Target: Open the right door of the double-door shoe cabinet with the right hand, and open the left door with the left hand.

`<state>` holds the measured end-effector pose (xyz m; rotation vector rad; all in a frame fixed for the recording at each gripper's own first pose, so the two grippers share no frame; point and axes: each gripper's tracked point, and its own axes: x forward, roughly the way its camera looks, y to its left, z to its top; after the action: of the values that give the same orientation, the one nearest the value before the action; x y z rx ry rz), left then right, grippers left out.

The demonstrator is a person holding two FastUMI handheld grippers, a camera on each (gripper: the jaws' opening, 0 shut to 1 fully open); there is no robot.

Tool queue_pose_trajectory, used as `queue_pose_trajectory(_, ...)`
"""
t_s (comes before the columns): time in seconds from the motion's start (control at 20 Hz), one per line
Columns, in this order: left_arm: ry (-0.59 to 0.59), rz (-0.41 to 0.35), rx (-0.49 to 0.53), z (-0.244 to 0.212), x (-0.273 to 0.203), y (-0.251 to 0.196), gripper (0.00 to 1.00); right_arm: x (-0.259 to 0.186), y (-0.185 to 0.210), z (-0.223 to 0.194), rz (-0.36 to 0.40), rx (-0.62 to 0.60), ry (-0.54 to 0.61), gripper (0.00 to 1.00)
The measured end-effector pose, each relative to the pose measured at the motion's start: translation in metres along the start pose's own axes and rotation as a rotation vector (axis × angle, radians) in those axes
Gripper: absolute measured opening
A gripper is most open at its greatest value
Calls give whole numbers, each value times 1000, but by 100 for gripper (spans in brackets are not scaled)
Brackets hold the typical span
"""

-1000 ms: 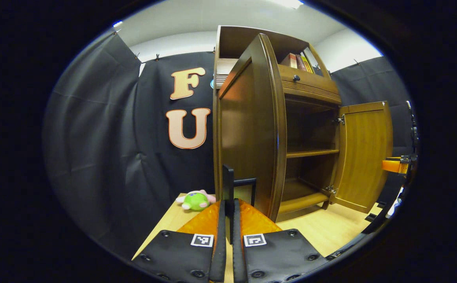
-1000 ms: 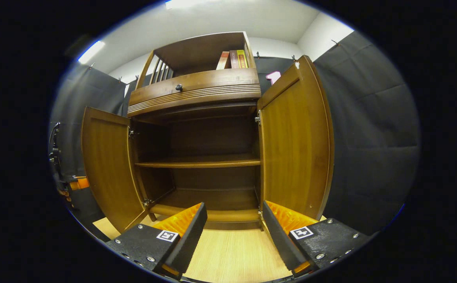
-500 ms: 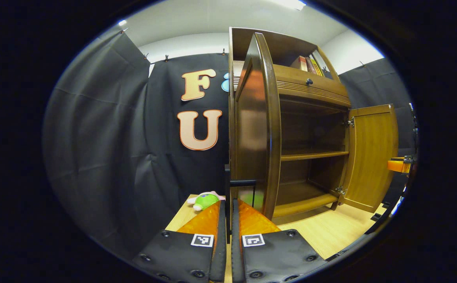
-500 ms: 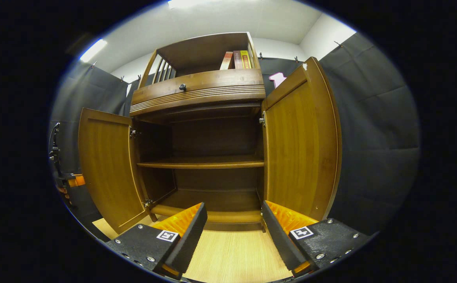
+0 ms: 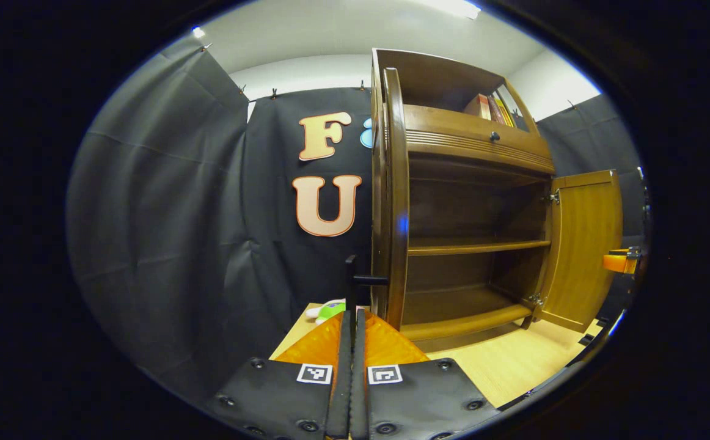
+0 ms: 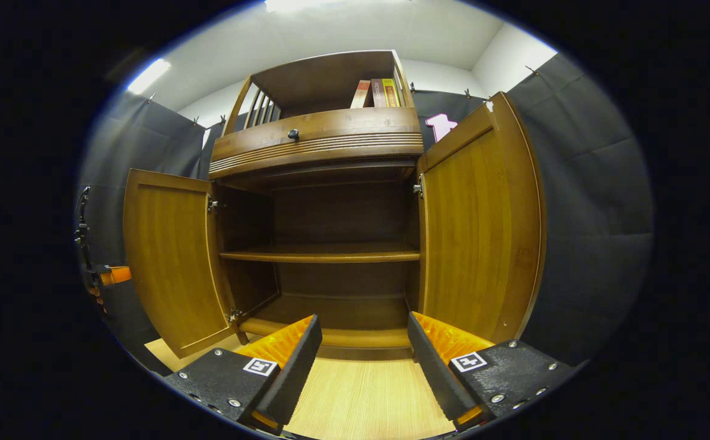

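Here my left gripper (image 5: 352,324) is closed on the dark handle (image 5: 355,282) of the left door (image 5: 393,201), which stands edge-on just ahead of its fingers; I hold it there, I judge, to keep the door swung wide. My right gripper (image 6: 364,348) hangs with fingers spread and empty, in front of the shoe cabinet (image 6: 324,146), the right door (image 6: 480,226) just beyond its right finger. Both doors stand open. The cabinet is glossy brown wood, its shelf (image 6: 321,253) bare.
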<state>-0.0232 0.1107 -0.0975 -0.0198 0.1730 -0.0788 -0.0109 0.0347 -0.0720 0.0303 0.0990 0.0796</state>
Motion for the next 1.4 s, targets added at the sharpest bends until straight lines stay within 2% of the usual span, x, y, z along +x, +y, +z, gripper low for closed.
queue_pose_trajectory(0.05,-1,4,7,2,-3,-1,0,0,0,-1,0,0,0,88)
queue_pose_trajectory(0.1,-1,2,9,3,-5,-7,7,1,-1,-1,0,0,0,88)
queue_pose_trajectory(0.35,-7,13,32,18,-21,-25,8,2,-8,3,-9,-7,-2,88)
queue_pose_trajectory(0.6,-42,-42,59,44,-35,-62,7,5,-19,16,-29,-12,-24,88)
queue_pose_trajectory(0.7,-53,-40,74,54,-37,-69,7,6,-19,19,-24,-12,-27,88)
queue_pose_trajectory(0.75,-56,-52,73,56,-38,-77,12,7,-20,21,-24,-16,-28,88)
queue_pose_trajectory(0.8,-58,-53,70,60,-37,-84,12,8,-20,24,-23,-21,-30,88)
queue_pose_trajectory(0.85,-63,-59,67,64,-36,-91,22,8,-20,26,-21,-26,-33,88)
queue_pose_trajectory(0.9,-70,-65,68,69,-36,-99,23,9,-20,28,-18,-31,-35,88)
queue_pose_trajectory(1.2,-138,-70,53,93,-34,-124,60,6,-31,38,-32,-40,-56,88)
queue_pose_trajectory(1.25,-145,-76,59,93,-32,-129,74,5,-33,38,-33,-35,-55,88)
queue_pose_trajectory(1.3,-147,-76,65,94,-32,-136,87,3,-34,38,-34,-33,-53,99)
queue_pose_trajectory(1.35,-147,-79,67,91,-30,-141,100,2,-36,37,-38,-32,-51,99)
queue_pose_trajectory(1.4,-144,-84,69,90,-29,-147,99,0,-37,37,-39,-34,-51,99)
